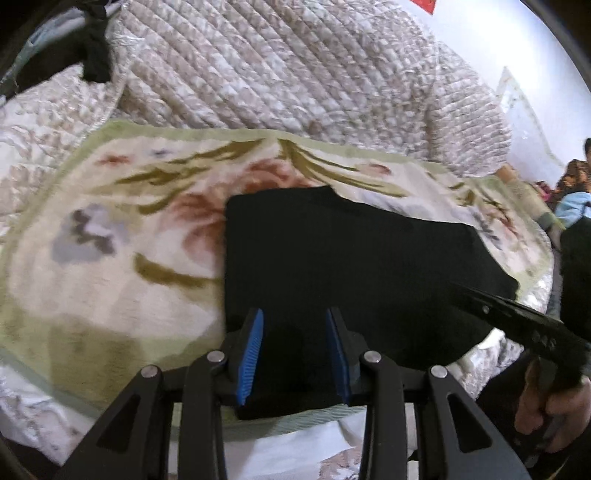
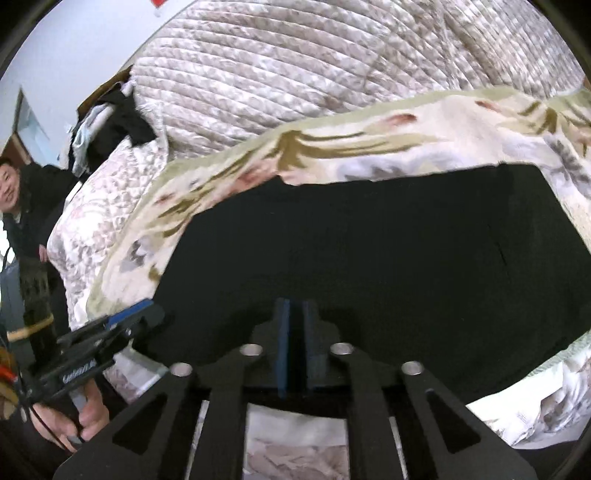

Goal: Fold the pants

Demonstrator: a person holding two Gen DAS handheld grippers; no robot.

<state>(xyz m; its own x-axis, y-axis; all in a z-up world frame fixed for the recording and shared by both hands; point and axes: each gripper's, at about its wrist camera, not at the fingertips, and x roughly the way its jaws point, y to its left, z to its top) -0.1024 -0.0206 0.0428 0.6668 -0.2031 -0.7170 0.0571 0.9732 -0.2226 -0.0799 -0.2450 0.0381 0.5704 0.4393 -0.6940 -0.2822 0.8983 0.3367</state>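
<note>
A quilted bedspread (image 1: 280, 62) carries a floral blanket (image 1: 110, 229). On the blanket's near half lies the pants (image 1: 351, 258), black and folded into a flat, roughly rectangular slab, long axis running along the blanket's near edge. The left gripper (image 1: 294, 314) hovers over its near edge, jaws apart, released. The right gripper (image 2: 294, 304) has jaws nearly together, gripping nothing. Only the right wrist view shows a person (image 2: 22, 206) at the bed's far left corner.

Quilted bedspread (image 1: 277, 66) heaped against a pale wall (image 1: 480, 33).
</note>
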